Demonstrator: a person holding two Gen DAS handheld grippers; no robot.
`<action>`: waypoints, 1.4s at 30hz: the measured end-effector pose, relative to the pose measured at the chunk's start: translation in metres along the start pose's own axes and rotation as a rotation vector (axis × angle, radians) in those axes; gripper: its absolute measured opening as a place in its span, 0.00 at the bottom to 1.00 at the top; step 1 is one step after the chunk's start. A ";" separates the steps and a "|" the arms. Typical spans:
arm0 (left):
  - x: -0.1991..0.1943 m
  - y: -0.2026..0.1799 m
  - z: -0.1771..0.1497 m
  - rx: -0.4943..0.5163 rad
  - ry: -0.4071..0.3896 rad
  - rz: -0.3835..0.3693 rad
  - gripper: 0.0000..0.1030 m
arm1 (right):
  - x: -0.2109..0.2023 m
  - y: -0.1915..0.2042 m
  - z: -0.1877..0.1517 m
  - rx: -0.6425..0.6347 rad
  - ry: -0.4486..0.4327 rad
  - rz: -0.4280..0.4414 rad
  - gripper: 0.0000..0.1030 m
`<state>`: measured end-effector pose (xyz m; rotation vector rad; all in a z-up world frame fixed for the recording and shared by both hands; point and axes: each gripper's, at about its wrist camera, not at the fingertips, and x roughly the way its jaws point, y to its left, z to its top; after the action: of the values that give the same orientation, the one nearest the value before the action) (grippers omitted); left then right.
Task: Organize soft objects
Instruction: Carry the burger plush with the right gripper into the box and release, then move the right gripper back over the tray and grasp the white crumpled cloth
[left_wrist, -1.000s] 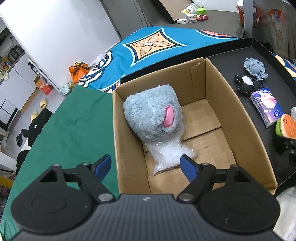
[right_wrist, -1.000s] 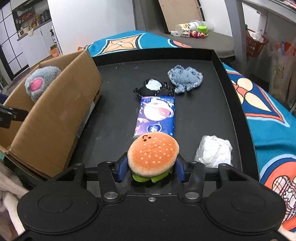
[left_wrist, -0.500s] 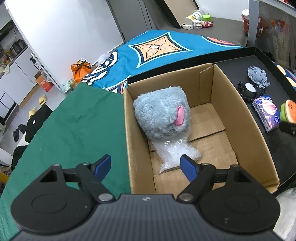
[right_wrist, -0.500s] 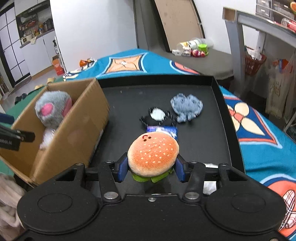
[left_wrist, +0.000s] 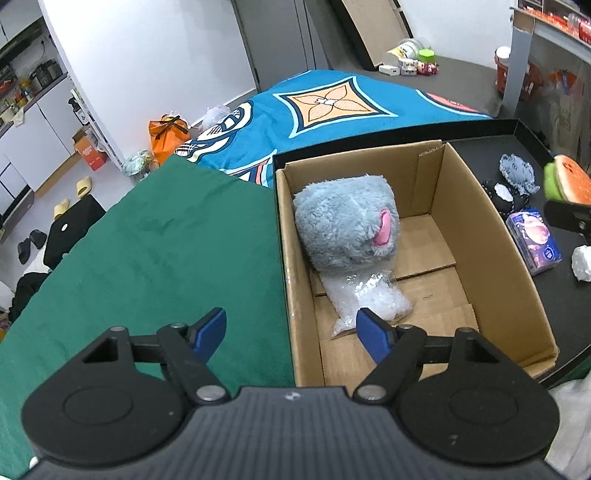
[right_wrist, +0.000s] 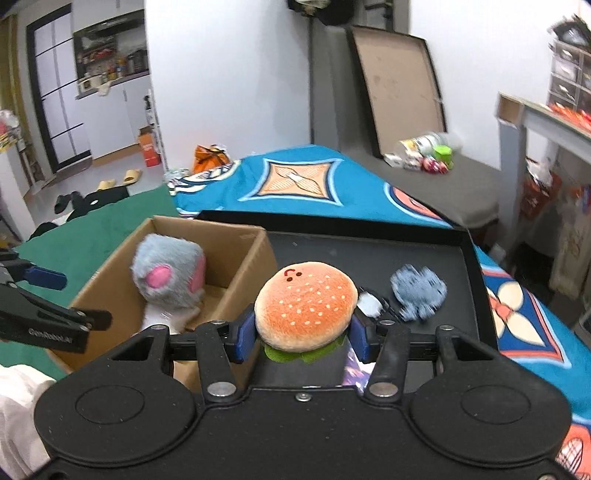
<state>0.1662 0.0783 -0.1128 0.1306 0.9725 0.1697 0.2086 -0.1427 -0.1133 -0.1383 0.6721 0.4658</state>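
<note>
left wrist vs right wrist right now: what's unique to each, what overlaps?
Left wrist only: the bubble-wrap bag on the box floor, the tissue pack, the white wad, and the open, empty left gripper.

Right wrist only: the burger plush's smiley top, clamped in the right gripper.

Both: cardboard box, grey plush, black tray, grey-blue fabric piece.

Home; slippers (left_wrist: 83, 185) on floor; kitchen shelves (right_wrist: 110, 59)

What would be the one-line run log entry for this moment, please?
right claw: shut on burger plush, off tray | left claw: open, empty | box: grey plush
</note>
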 end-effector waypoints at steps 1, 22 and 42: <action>0.000 0.001 -0.001 -0.002 -0.002 -0.002 0.73 | 0.000 0.004 0.004 -0.016 -0.006 0.008 0.48; 0.013 0.018 -0.016 -0.040 0.008 -0.144 0.09 | 0.022 0.065 0.039 -0.213 -0.025 0.051 0.50; 0.008 0.013 -0.010 -0.055 0.022 -0.119 0.14 | 0.013 0.041 0.012 -0.190 0.013 -0.022 0.77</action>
<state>0.1615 0.0931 -0.1218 0.0204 0.9941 0.0883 0.2057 -0.0983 -0.1114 -0.3285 0.6380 0.5076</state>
